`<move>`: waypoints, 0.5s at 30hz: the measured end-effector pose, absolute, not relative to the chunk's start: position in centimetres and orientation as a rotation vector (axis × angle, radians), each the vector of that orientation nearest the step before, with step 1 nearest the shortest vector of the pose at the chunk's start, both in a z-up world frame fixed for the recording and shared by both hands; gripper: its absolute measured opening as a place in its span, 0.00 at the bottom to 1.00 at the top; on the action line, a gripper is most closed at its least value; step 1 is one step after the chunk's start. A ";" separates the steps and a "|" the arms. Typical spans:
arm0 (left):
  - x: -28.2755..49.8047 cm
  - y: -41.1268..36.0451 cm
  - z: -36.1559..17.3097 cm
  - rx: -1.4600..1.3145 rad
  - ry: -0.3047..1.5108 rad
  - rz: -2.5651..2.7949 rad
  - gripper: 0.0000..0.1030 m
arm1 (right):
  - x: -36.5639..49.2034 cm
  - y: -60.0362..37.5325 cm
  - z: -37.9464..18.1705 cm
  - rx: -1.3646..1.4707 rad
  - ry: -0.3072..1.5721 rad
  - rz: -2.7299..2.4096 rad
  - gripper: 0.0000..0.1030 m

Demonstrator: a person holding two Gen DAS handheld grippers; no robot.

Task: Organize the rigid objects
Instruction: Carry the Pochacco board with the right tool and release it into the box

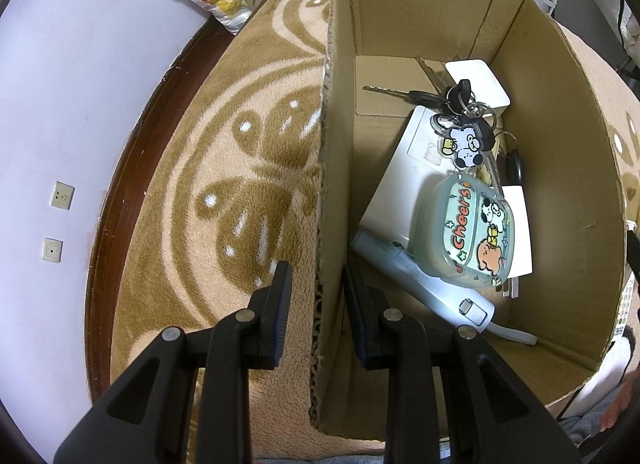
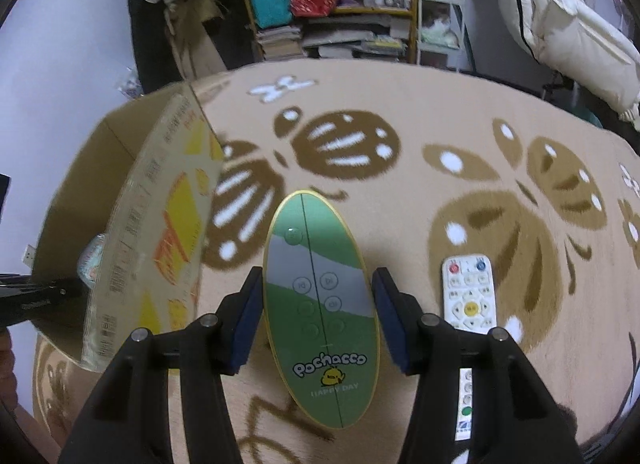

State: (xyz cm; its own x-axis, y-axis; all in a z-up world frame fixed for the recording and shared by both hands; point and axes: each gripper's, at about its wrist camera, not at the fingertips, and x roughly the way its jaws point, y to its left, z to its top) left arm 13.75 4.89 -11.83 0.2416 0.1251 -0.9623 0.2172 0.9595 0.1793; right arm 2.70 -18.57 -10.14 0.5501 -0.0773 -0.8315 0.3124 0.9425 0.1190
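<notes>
A cardboard box (image 1: 568, 168) stands on the patterned blanket. It holds a "Cheers" case (image 1: 464, 232), a key bunch with a dog charm (image 1: 460, 120), a white device (image 1: 400, 184) and a pale blue handheld gadget (image 1: 424, 284). My left gripper (image 1: 316, 284) is open and straddles the box's left wall (image 1: 332, 144), one finger outside, one inside. My right gripper (image 2: 318, 300) is closed around a green oval Pochacco remote (image 2: 320, 304), which its pads touch on both sides. The box also shows in the right wrist view (image 2: 152, 232), to the left.
A white remote (image 2: 470, 292) lies on the blanket (image 2: 440, 136) just right of my right gripper. Beyond the blanket stand a cluttered shelf (image 2: 340, 4) and a white quilt (image 2: 568, 24). A dark wooden bed edge (image 1: 120, 184) and a white wall (image 1: 60, 104) lie left of the box.
</notes>
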 end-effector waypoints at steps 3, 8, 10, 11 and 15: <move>13.7 4.9 -11.8 0.302 1.330 -0.064 0.26 | 3.0 -18.1 -10.0 0.261 0.946 -0.199 0.55; 13.7 4.9 -11.8 0.301 1.331 -0.065 0.26 | 2.8 -17.8 -9.4 0.256 0.930 -0.193 0.55; 13.7 4.9 -11.8 0.302 1.331 -0.064 0.26 | 3.0 -17.8 -8.7 0.263 0.913 -0.187 0.55; 13.7 4.9 -11.8 0.302 1.330 -0.064 0.25 | 3.1 -17.8 -8.4 0.269 0.907 -0.182 0.55; 13.7 4.9 -11.8 0.300 1.331 -0.064 0.26 | 3.5 -17.4 -7.1 0.257 0.875 -0.155 0.55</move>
